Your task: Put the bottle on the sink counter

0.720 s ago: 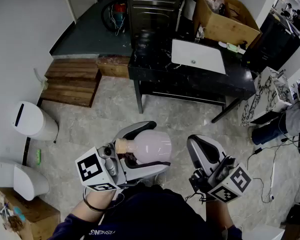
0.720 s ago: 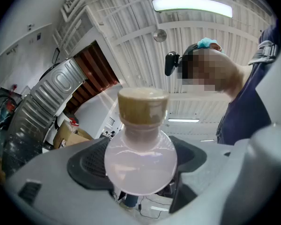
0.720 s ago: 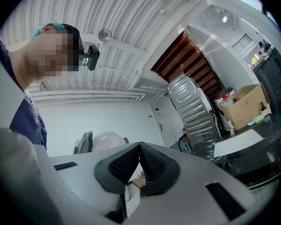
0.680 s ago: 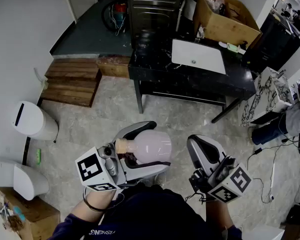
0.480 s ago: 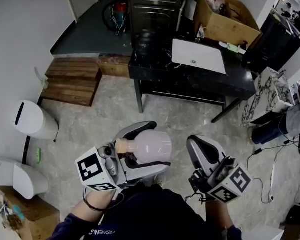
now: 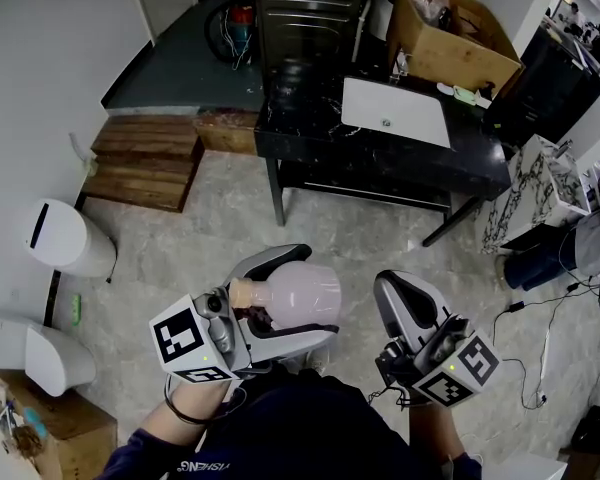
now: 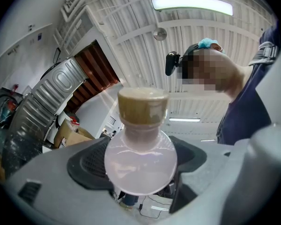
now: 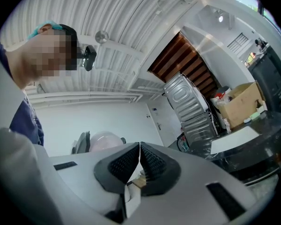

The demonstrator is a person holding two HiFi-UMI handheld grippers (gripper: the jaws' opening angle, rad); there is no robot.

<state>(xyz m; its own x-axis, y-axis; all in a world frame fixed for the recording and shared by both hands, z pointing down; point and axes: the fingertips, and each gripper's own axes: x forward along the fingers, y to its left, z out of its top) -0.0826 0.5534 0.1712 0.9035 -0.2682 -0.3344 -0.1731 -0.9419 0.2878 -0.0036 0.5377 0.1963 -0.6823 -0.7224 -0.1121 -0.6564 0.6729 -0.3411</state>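
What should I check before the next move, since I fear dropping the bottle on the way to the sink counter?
1. The bottle is clamped between the jaws of the left gripper: ok, the pads press on both sides.
2. The tan cap sits on the neck: ok.
3. The right gripper is free to help: ok, jaws together, nothing between them.
4. There is a bare spot on the sink counter beside the white sink: ok.
5. The counter is within reach: not ok, it stands well ahead of both grippers.
6. The grip is firm enough for carrying: cannot tell.
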